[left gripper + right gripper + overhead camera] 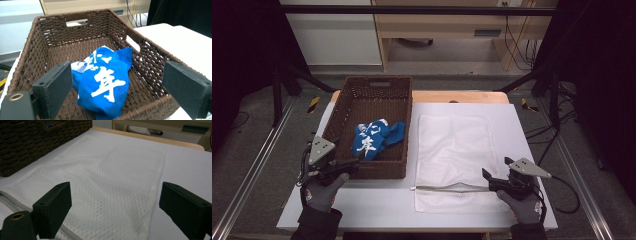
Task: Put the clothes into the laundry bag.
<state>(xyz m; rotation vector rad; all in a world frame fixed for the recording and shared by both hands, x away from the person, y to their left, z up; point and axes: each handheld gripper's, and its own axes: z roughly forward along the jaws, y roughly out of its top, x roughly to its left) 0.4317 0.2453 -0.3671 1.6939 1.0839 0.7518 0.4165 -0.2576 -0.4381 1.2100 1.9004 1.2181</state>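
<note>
A brown wicker basket [371, 102] stands on the left half of the table, and a crumpled blue cloth [375, 137] with white characters lies inside it. My left gripper [353, 163] hovers at the basket's near rim. Its jaws stand open, and in the left gripper view [117, 83] the blue cloth [105, 82] lies just beyond them, untouched. To the right of the basket a white mesh bag [456, 150] lies flat, its zipper [447, 189] along the near edge. My right gripper [495, 169] is open over the bag's near right corner, with nothing between its jaws [115, 203].
The white table top [377, 205] ends close in front of both hands. Black frame posts [279, 85] stand at the far corners, a wooden desk [447, 27] lies beyond, and cables [569, 197] trail at the right.
</note>
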